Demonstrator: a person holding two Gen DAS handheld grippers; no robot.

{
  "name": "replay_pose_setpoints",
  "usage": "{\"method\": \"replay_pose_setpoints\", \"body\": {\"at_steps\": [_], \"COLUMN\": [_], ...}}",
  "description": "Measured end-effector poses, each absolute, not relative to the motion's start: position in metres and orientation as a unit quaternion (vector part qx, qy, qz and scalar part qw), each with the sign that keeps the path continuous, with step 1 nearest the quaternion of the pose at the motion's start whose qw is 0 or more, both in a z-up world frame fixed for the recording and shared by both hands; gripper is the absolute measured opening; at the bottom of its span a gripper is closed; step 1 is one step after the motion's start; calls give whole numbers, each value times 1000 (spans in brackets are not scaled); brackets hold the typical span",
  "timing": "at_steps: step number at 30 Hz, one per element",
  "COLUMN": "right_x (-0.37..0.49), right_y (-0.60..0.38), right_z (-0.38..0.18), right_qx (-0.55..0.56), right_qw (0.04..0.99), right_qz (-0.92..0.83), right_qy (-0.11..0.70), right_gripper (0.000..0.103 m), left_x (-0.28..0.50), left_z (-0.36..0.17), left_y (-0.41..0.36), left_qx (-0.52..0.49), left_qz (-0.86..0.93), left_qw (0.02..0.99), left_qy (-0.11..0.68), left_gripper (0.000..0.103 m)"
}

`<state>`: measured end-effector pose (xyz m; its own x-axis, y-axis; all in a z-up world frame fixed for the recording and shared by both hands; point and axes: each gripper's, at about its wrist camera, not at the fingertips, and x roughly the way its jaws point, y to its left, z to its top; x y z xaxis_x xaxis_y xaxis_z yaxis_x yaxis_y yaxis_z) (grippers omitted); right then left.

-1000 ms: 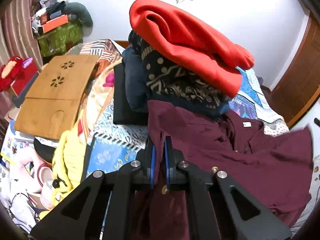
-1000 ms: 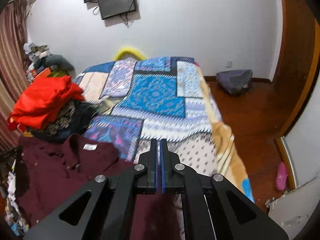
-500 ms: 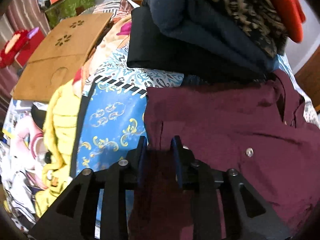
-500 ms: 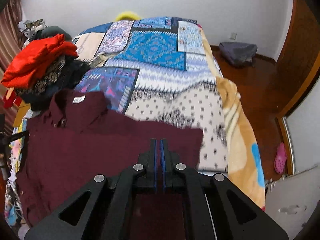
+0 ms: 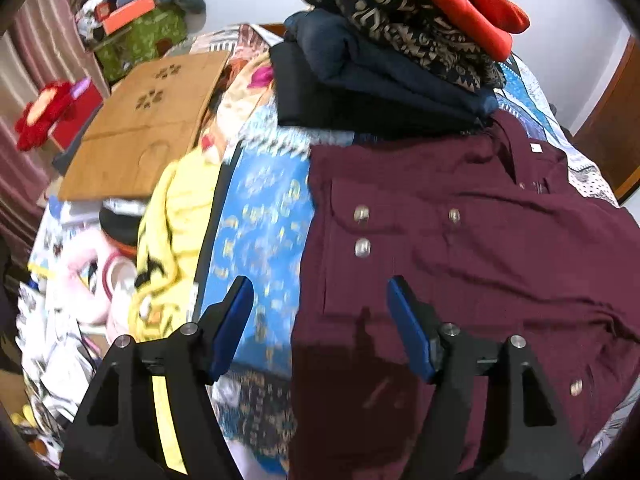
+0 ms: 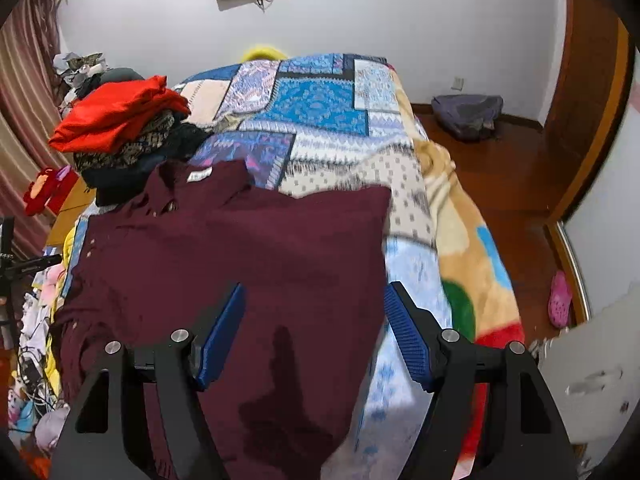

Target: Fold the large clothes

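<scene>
Your left tool [image 5: 320, 312] is wide open w/ nothing in it; the shirt [image 5: 460, 264] lies flat on the bed [image 5: 260, 216] straight ahead, its left edge running between the two pads [image 5: 234, 324]. Just past the tips, left side, bare bedspread; beyond that, a yellow cloth [image 5: 176, 216] at the bed's edge. Risk: if you close here you could pinch bedspread along w/ the shirt hem, and the lift would drag the cover. Ahead, beyond the collar, the pile of folded clothes [image 5: 400, 44] sits touching the shirt's top; fold too far fwd and you'd likely knock the pile over.

Your right tool [image 6: 314, 328] is also spread wide, empty. The shirt [image 6: 240, 248] is below and ahead, its right edge just inside the right pad [image 6: 406, 332]. Beyond that pad the bed [image 6: 460, 232] drops to the floor [image 6: 500, 168], so a loose hem could slide off. Fabric looks thin and limp, so grabbing a single layer may leave the fold lopsided.
</scene>
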<state>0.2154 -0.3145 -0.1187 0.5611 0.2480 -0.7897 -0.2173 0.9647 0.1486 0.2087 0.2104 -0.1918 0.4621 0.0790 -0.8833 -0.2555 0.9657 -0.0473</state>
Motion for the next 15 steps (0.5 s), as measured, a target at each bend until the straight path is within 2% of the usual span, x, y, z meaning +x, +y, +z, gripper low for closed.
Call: {"method": "replay_pose_setpoints", "body": {"at_steps": [15], "right_x": [160], "right_y": [-318], "right_z": [-165], "right_qx": [74], "right_qw": [848], "right_qz": [127], "right_qy": [510], "right_gripper": [68], "left_x": [119], "left_z": [-249], "left_y": [212], "left_qx": [-172], "left_qz": [73], "left_qw": [810], "left_qy": [556], "left_gripper": [69]}}
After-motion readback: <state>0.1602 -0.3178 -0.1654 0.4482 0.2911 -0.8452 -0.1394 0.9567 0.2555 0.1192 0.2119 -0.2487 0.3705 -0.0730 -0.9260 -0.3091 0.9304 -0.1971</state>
